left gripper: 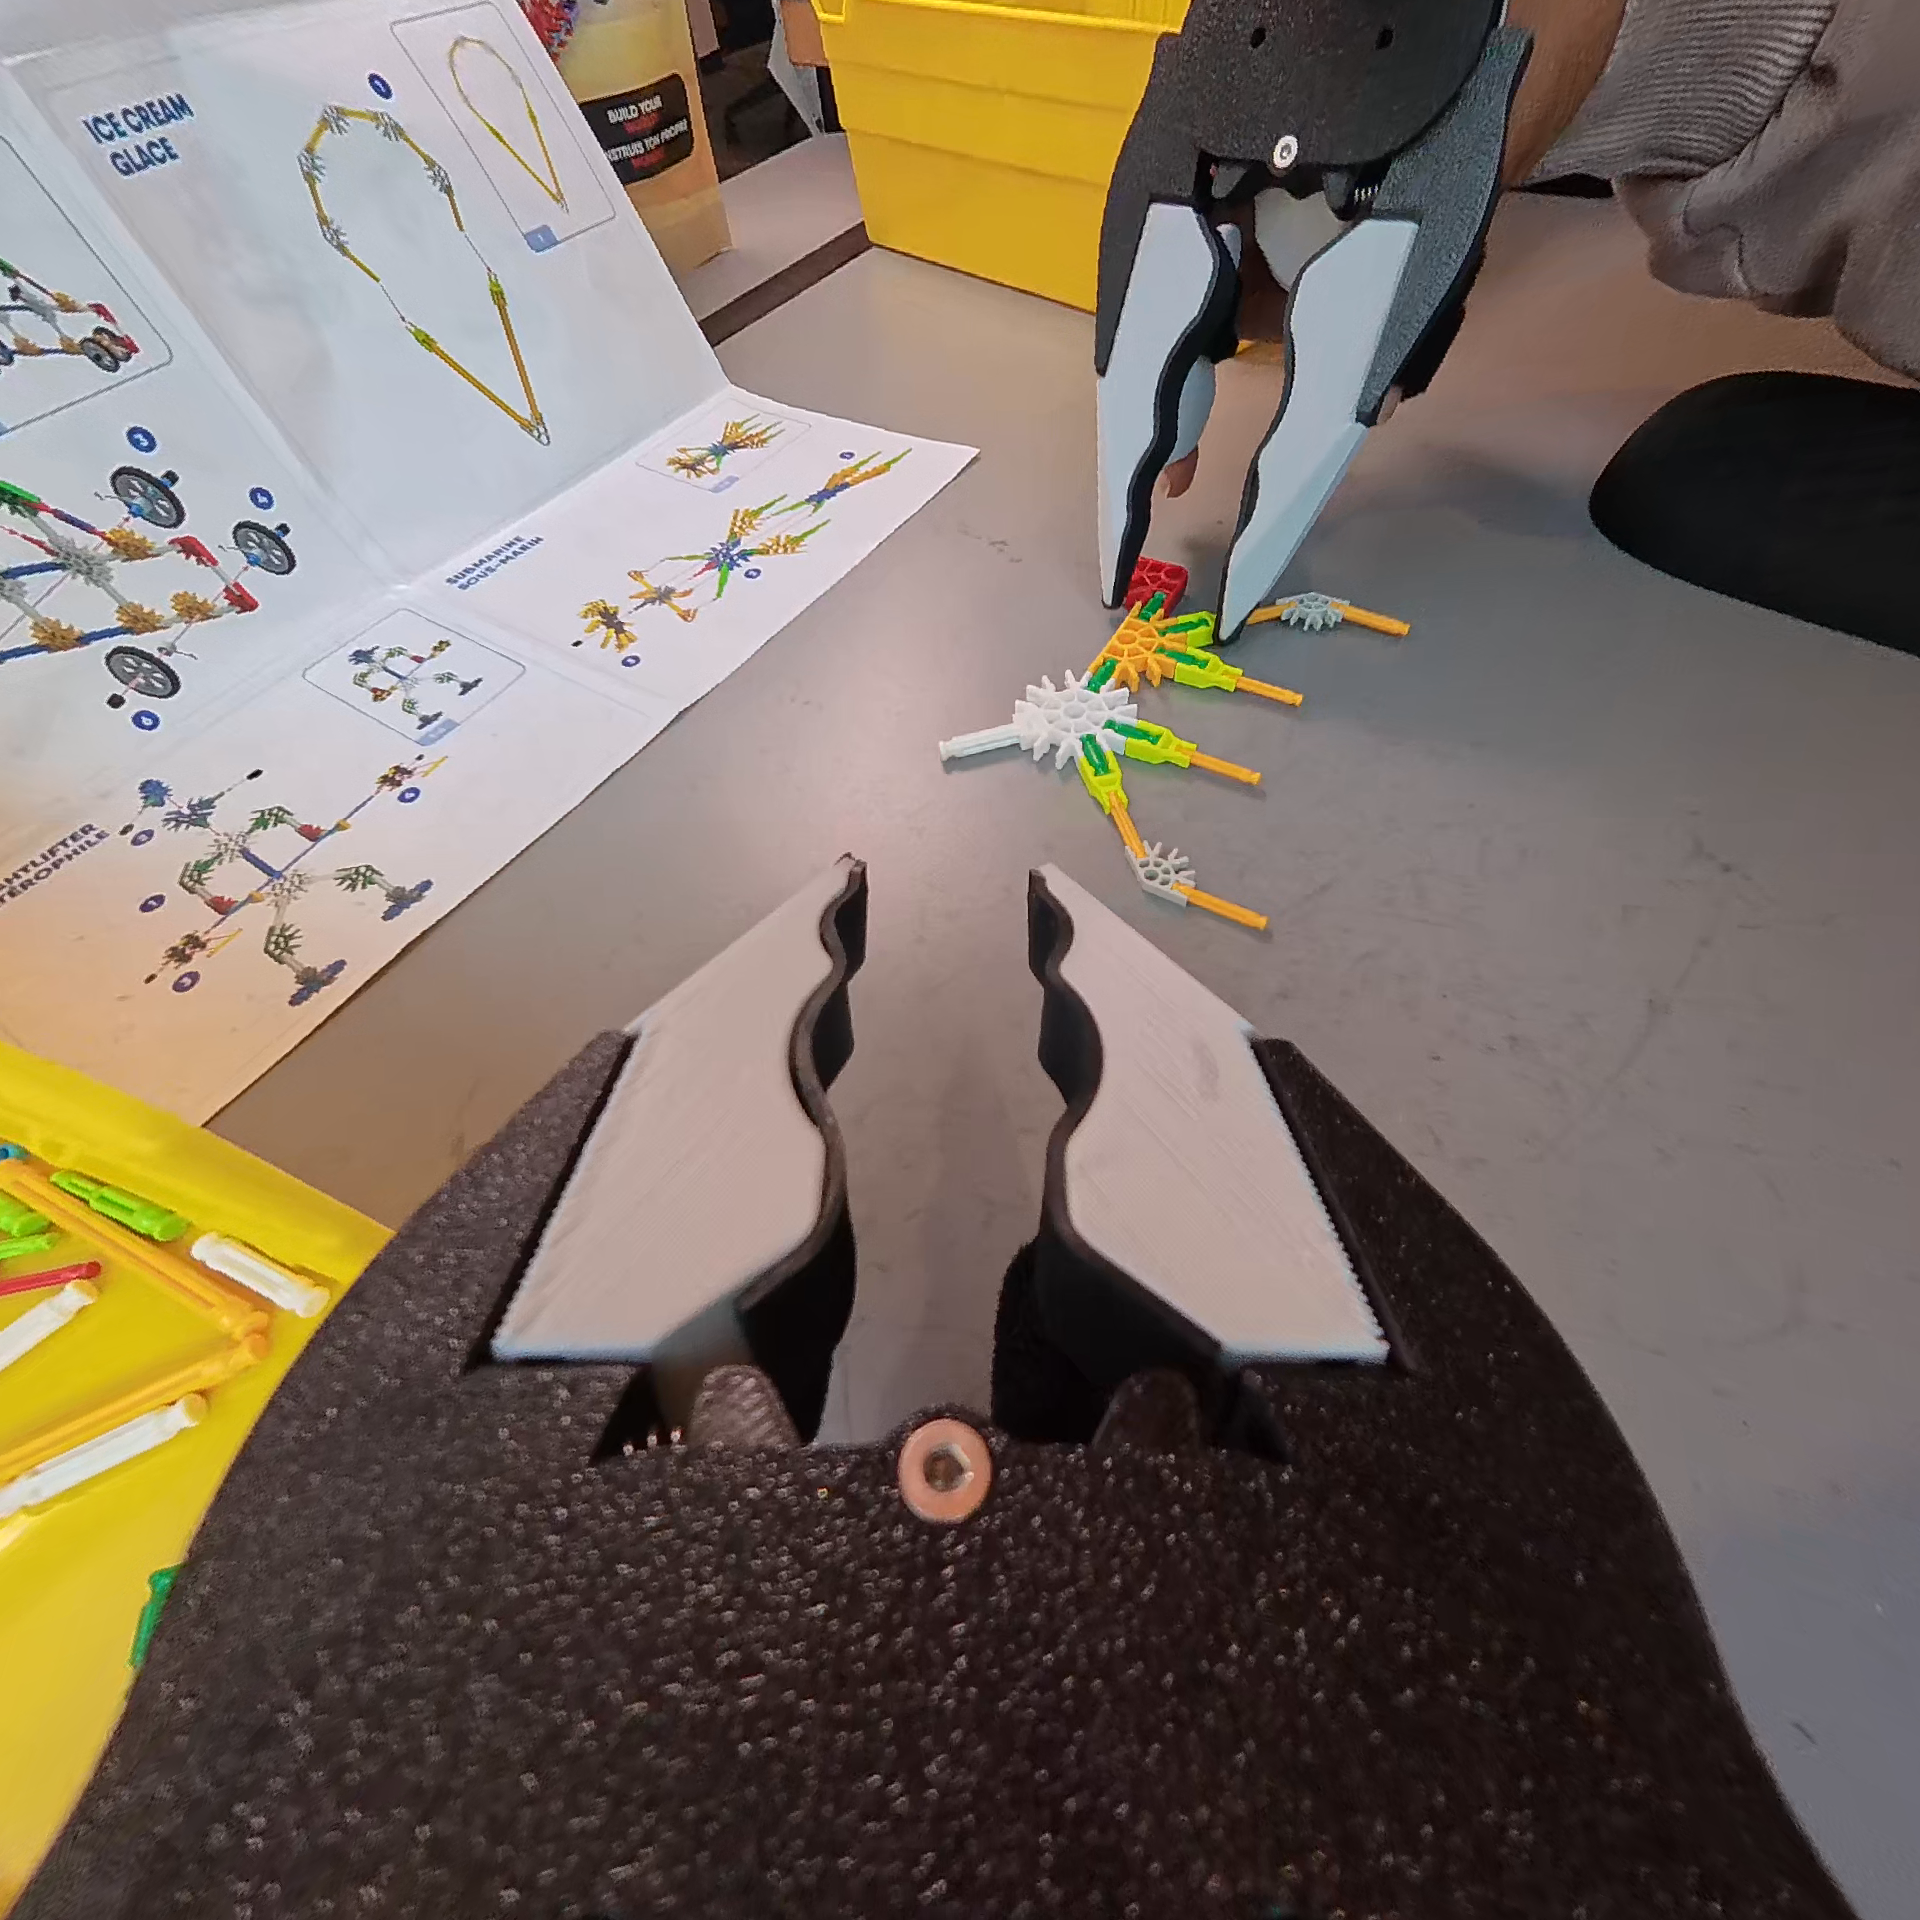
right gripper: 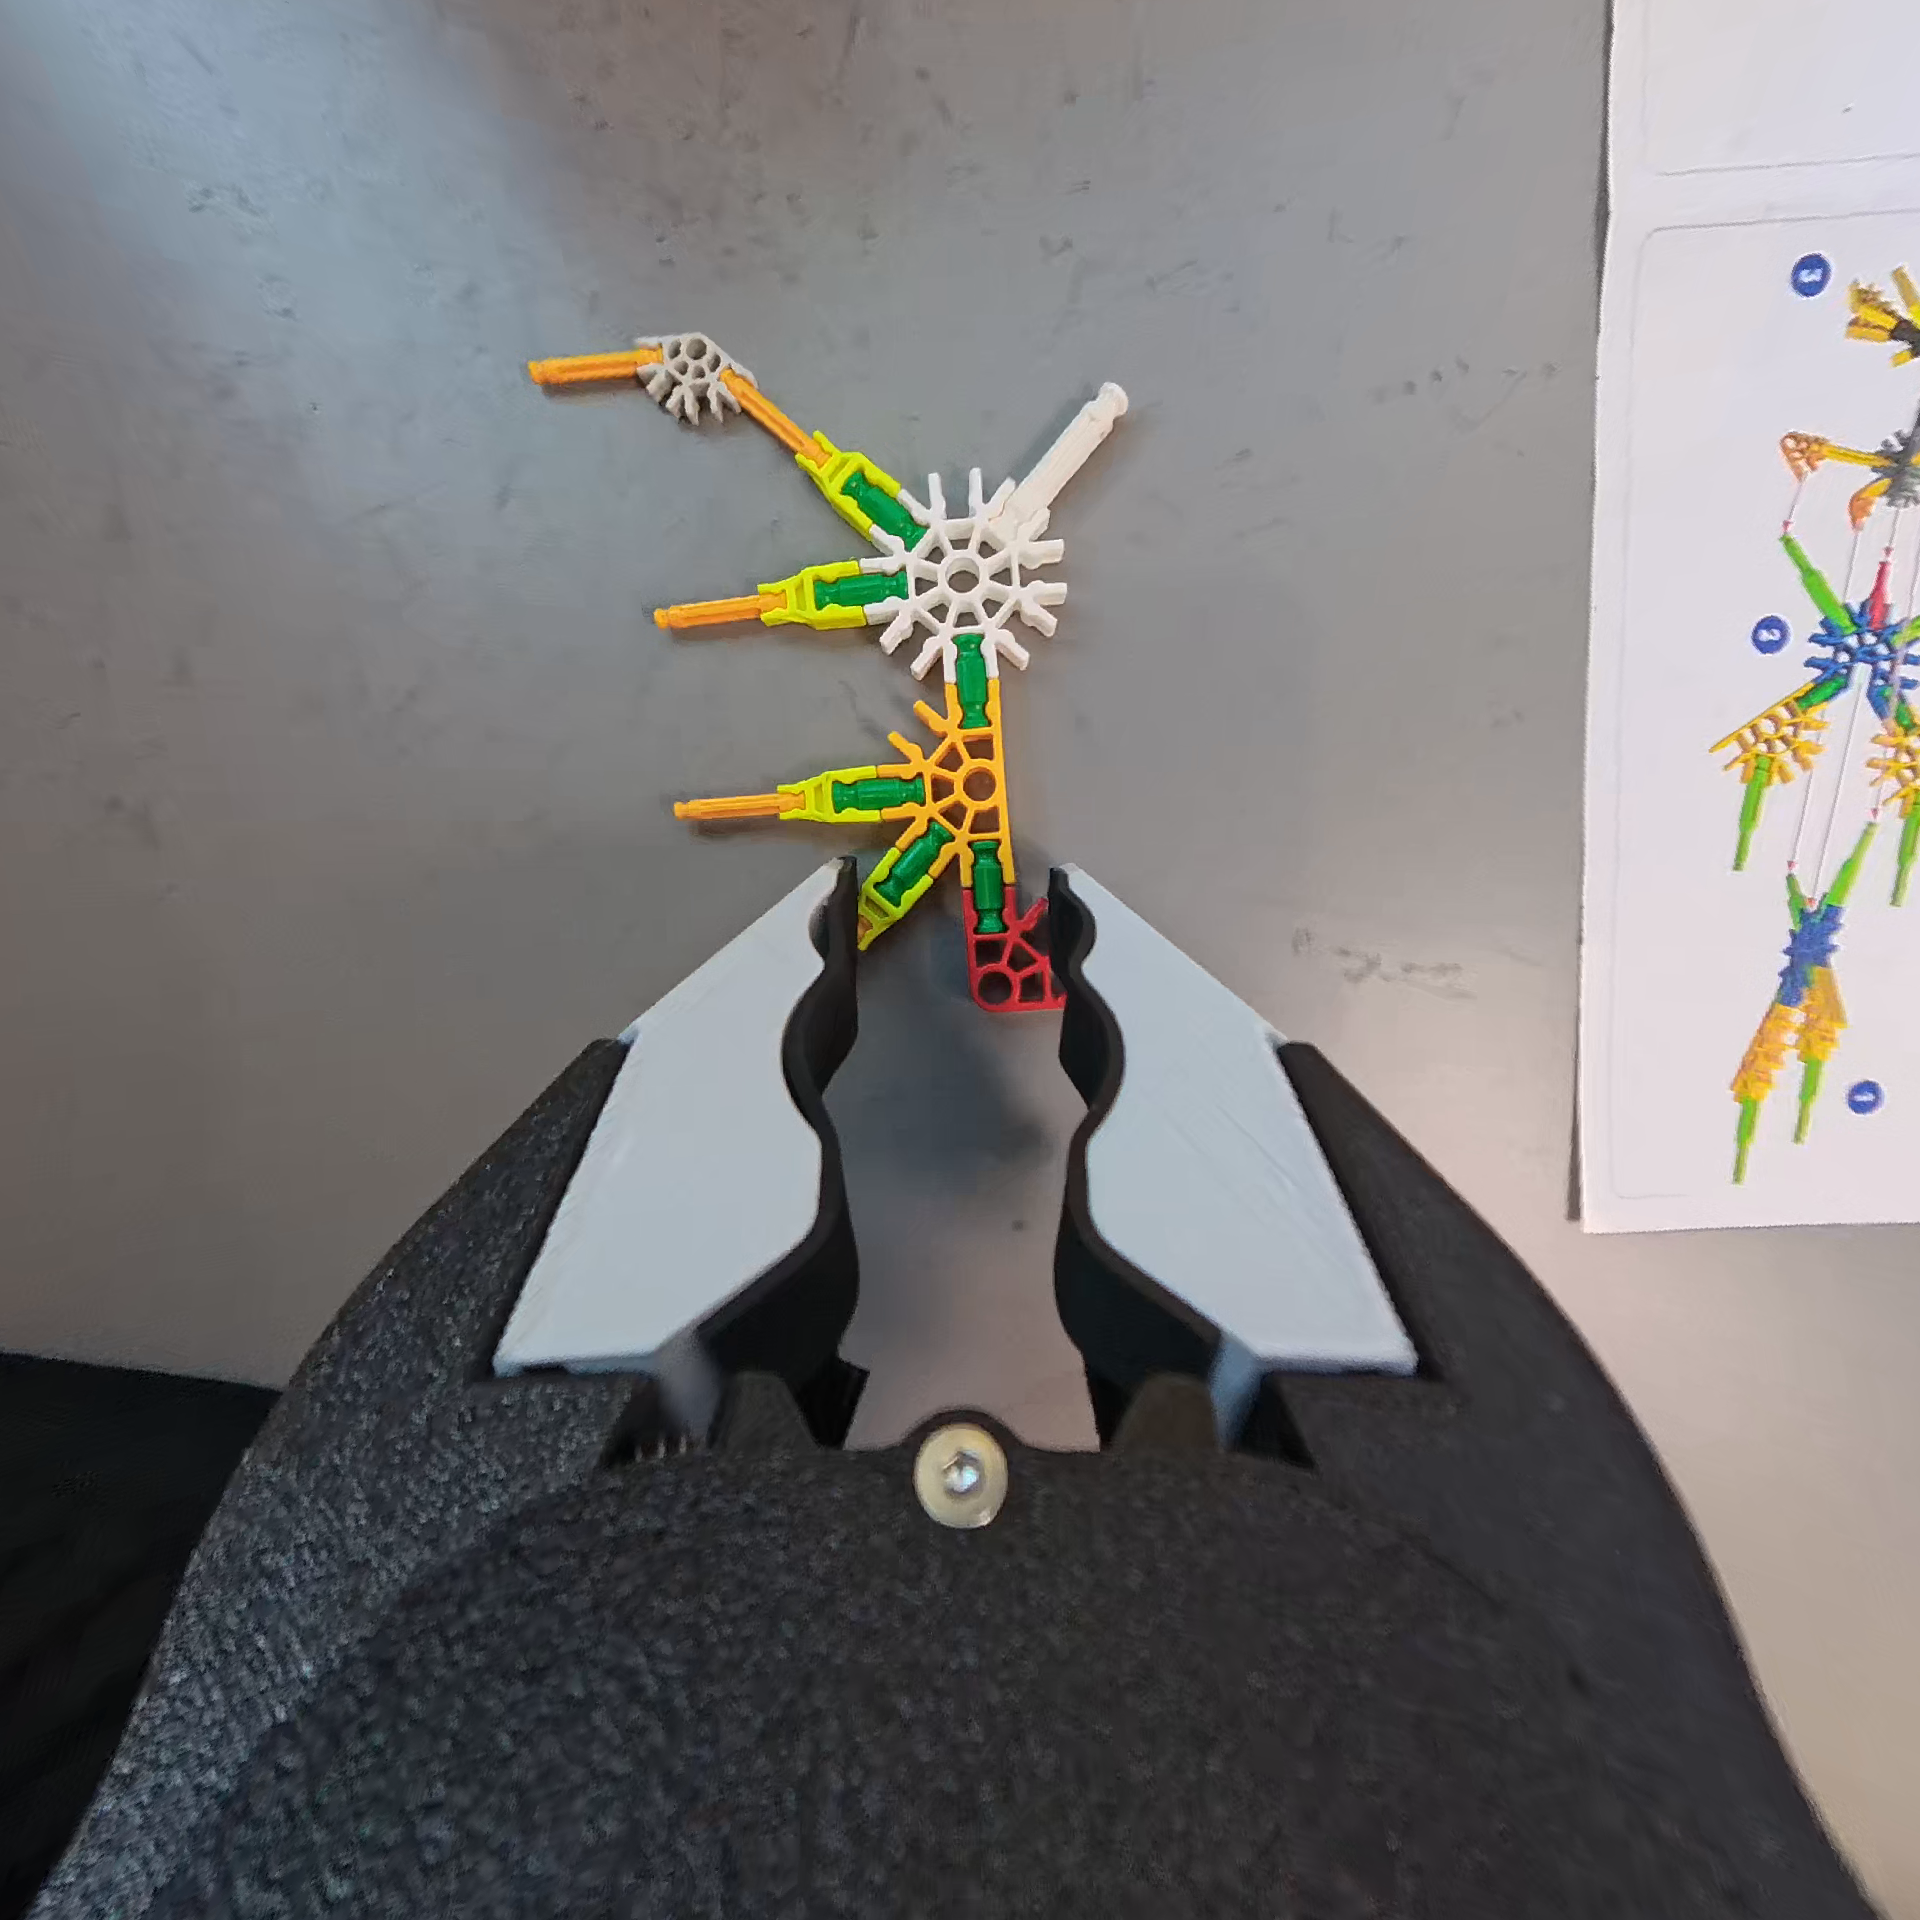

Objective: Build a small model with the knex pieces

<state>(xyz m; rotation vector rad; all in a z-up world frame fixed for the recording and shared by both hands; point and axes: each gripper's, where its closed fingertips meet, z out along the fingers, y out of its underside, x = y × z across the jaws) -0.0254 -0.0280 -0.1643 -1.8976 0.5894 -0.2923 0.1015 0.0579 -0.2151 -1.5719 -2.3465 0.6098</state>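
Right wrist view: the right gripper is spread around the red corner piece of the stick toy. The toy lies flat on the desk, beside the paper sheet. The left gripper hangs spread and empty nearby.

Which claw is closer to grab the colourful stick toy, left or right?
Probably right. The right gripper is open, its tips either side of the toy's red corner piece. The left gripper is open too, but over bare table, away from the toy.
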